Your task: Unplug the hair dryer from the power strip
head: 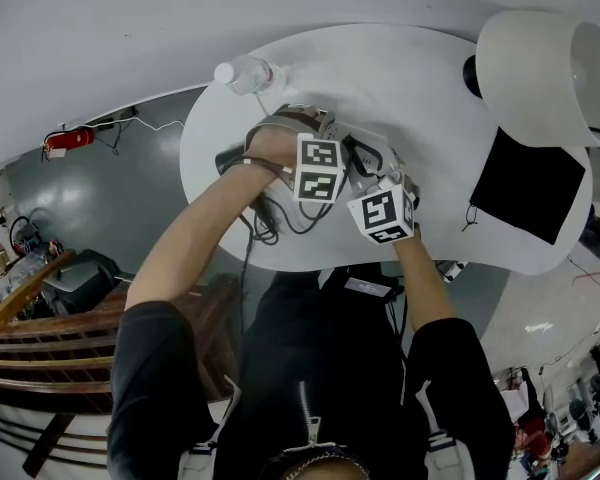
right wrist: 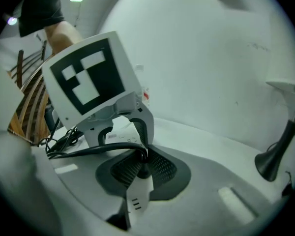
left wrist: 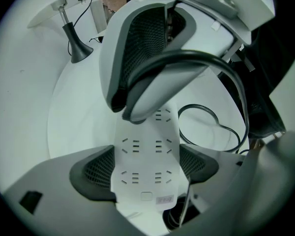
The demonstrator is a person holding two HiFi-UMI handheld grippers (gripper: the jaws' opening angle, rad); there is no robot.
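Note:
A white power strip (left wrist: pixel 145 151) lies flat on the round white table (head: pixel 420 78), and my left gripper (left wrist: pixel 145 168) is shut on its near end. My right gripper (right wrist: pixel 143 167) is shut on a black plug (right wrist: pixel 143 171) that sits on the strip (right wrist: pixel 137 200), which shows edge-on there. In the left gripper view the right gripper (left wrist: pixel 125 109) reaches down onto the strip's far sockets. The plug's black cable (left wrist: pixel 236 82) arcs away to the right. The prongs are hidden. In the head view both marker cubes (head: pixel 320 168) sit close together over the strip. The hair dryer's body is not clearly seen.
A clear water bottle (head: pixel 248 73) lies at the table's far left. A big white lamp (head: pixel 540 68) and a black square mat (head: pixel 530 183) are at the right. Loose black cords (head: pixel 270 218) bunch at the near edge. The lamp's dark base (right wrist: pixel 275 156) stands nearby.

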